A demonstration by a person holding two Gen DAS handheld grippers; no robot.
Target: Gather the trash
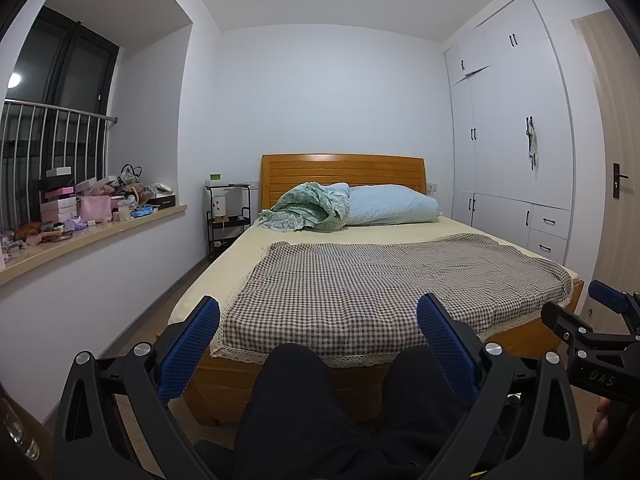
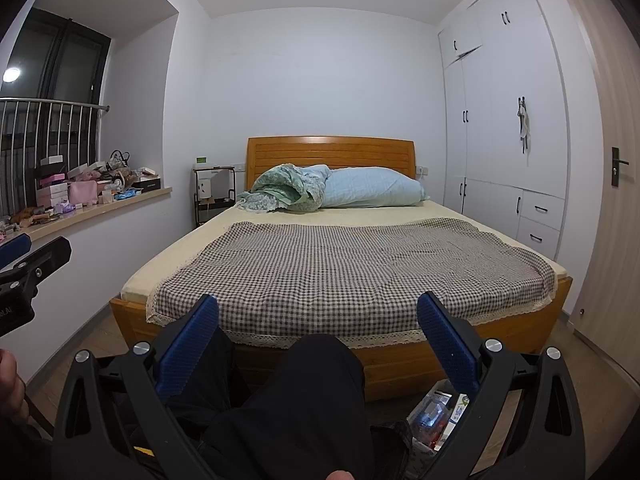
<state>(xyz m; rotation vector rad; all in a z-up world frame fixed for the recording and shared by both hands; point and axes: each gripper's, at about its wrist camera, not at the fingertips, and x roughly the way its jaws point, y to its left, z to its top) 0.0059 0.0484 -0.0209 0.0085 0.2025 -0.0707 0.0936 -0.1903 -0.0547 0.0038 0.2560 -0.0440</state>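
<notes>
Now both tools wait, spread wide and empty.
Left tool [image 1: 318, 326] and right tool [image 2: 318, 326] face the bed [image 2: 340, 264]; packets [image 2: 436, 420] sit lower right.

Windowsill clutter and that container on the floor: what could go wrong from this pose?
1. The windowsill pile mixes boxes, a pink pouch and wrappers; keepsakes may get taken for trash.
2. The floor container sits behind the right gripper and beside the person's legs, so a drop may miss or a foot may tip it.
3. Both the left gripper and the right are open and empty, far from the sill; the reach passes the bed corner.
</notes>
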